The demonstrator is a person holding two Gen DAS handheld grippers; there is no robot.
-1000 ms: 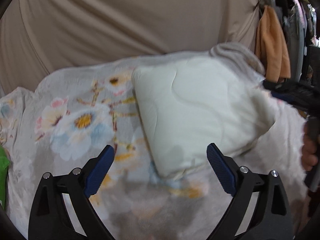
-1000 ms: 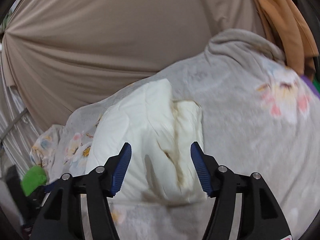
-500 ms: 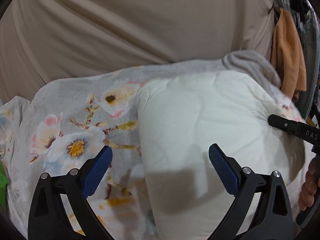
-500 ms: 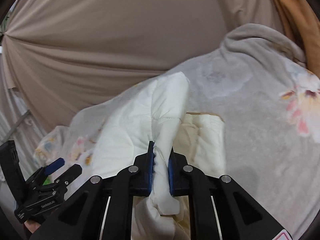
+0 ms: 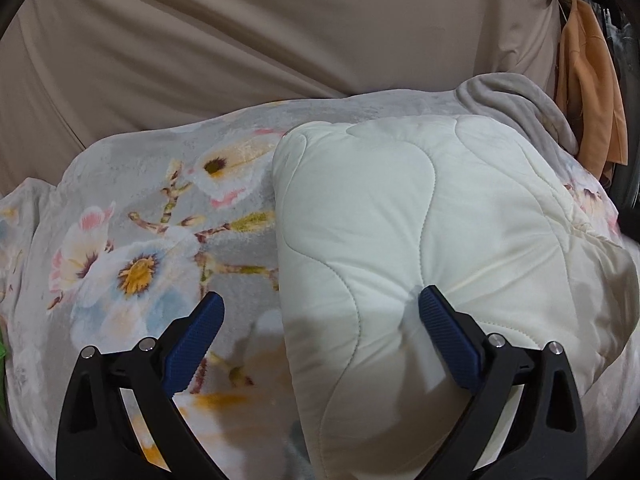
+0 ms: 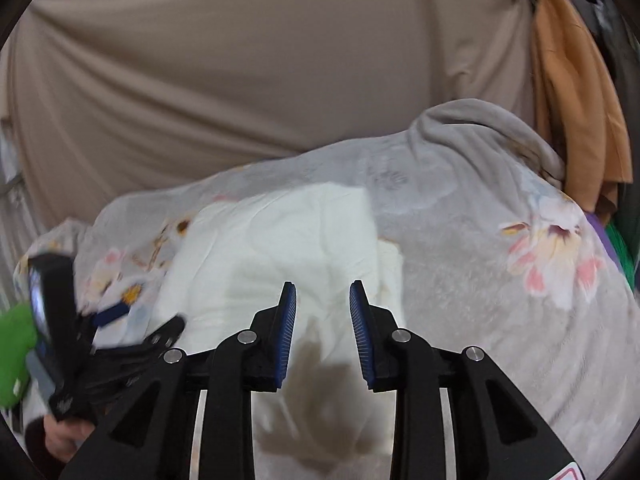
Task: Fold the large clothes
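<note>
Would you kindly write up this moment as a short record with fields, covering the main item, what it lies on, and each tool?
main item: white quilted comforter, folded into a bundle
lies on: grey floral blanket
left tool: open, one finger pressing into the comforter
right tool: open, jaws just been opening, nothing gripped, comforter below
backdrop: beige curtain
right edge: orange cloth hanging
</note>
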